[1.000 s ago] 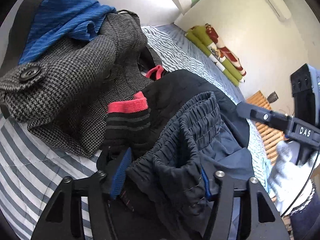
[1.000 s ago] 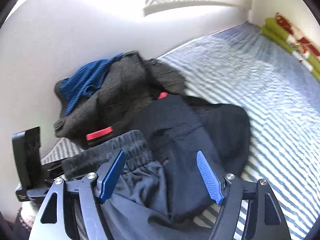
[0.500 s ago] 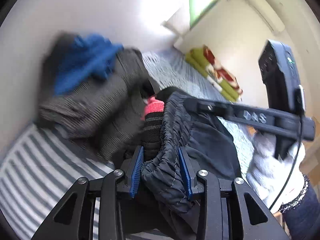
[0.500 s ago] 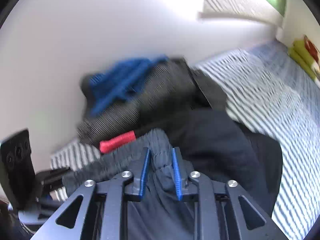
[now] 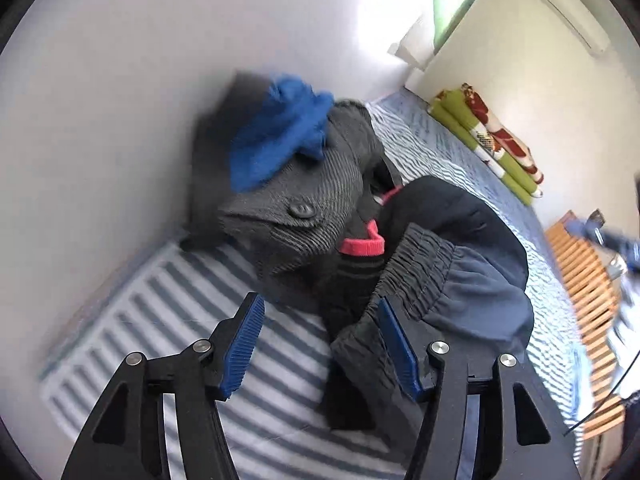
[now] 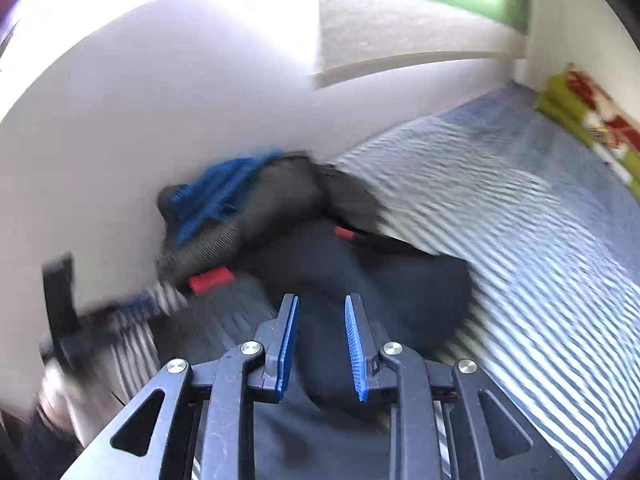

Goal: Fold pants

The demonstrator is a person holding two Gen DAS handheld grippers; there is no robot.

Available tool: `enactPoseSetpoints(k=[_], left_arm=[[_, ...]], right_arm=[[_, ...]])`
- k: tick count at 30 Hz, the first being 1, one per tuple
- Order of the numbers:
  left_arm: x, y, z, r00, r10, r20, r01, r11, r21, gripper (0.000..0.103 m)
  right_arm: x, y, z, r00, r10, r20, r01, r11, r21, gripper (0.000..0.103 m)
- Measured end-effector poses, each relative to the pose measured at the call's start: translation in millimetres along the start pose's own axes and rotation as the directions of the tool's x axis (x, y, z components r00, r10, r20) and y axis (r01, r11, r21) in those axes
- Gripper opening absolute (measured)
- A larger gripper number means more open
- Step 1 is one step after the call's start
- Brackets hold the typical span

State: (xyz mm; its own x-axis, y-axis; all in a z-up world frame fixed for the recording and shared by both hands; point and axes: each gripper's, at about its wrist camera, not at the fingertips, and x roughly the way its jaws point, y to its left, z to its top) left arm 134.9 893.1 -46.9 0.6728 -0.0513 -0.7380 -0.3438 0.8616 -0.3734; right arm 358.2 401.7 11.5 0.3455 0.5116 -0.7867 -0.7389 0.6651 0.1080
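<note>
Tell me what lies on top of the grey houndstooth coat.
A crumpled blue garment lies on the grey houndstooth coat, near the wall. Whatever sits beneath the coat is covered; only the striped bedsheet shows around it.

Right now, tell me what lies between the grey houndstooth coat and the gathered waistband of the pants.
A black striped sock with a pink cuff lies between the grey houndstooth coat and the pants waistband, touching both. The left wrist view shows it.

I see dark matt cloth in the pants [image 5: 452,280], gathered into ridges at the waistband. The coat [image 5: 304,208] looks like coarse grey woven wool with a glossy button [image 5: 302,210]. My gripper fingers [image 5: 242,348] carry ribbed blue pads on matt black plastic. The bedcover [image 5: 168,304] is soft striped cloth.
</note>
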Motion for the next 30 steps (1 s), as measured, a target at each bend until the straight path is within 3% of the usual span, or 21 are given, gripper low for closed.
enactPoseSetpoints(k=[4,7,10,13,16,18,20,22,25,26,28,30], left_arm=[[-30.9,-48.4,-11.3,1.000,-0.022,0.015,0.020,0.992,0.122,0.062],[-28.6,-112.7,-36.0,0.996,-0.073,-0.054,0.084,0.964,0.252,0.062],[-7.0,-179.2,-75.1,0.969,-0.164,-0.185,0.218,0.920,0.326,0.055],[21.6,-235.5,-118.7,0.915,-0.214,-0.342,0.339,0.866,0.367,0.046],[47.6,-268.2,-159.8,0.871,-0.187,-0.454,0.387,0.830,0.402,0.040],[63.5,-276.4,-180.7,0.843,-0.154,-0.515,0.395,0.827,0.400,0.040],[79.3,-277.0,-196.7,0.828,-0.085,-0.554,0.369,0.828,0.423,0.040],[87.8,-276.2,-204.8,0.819,-0.033,-0.572,0.343,0.828,0.443,0.037],[85.7,-283.7,-203.4,0.810,-0.001,-0.587,0.331,0.827,0.456,0.034],[83.3,-287.4,-200.7,0.808,0.010,-0.589,0.324,0.828,0.457,0.034],[77.9,-297.1,-193.9,0.811,0.006,-0.584,0.320,0.833,0.452,0.035],[70.8,-312.6,-181.8,0.813,-0.030,-0.581,0.336,0.839,0.427,0.037]], right_arm=[[-44.6,-65.8,-72.9,0.996,-0.089,-0.029,0.091,0.993,0.070,0.030],[-58.9,-112.6,-136.6,0.986,-0.146,-0.087,0.156,0.981,0.119,0.030],[-61.3,-155.4,-188.4,0.979,-0.129,-0.159,0.160,0.967,0.199,0.030],[-57.0,-192.5,-224.6,0.974,-0.078,-0.213,0.138,0.948,0.285,0.030],[-43.8,-215.6,-245.8,0.970,-0.015,-0.245,0.099,0.937,0.336,0.030],[-30.1,-225.9,-253.0,0.964,0.031,-0.263,0.068,0.931,0.359,0.030],[-15.9,-231.3,-258.3,0.957,0.102,-0.271,0.011,0.923,0.384,0.030],[-3.9,-234.6,-260.2,0.948,0.184,-0.261,-0.063,0.909,0.411,0.030],[7.5,-233.2,-266.7,0.942,0.220,-0.253,-0.103,0.908,0.405,0.029],[6.1,-229.5,-268.3,0.944,0.223,-0.245,-0.114,0.913,0.392,0.026],[-1.1,-216.2,-272.6,0.953,0.210,-0.219,-0.126,0.931,0.342,0.001],[-15.7,-202.7,-276.3,0.968,0.181,-0.176,-0.121,0.944,0.305,0.001]])
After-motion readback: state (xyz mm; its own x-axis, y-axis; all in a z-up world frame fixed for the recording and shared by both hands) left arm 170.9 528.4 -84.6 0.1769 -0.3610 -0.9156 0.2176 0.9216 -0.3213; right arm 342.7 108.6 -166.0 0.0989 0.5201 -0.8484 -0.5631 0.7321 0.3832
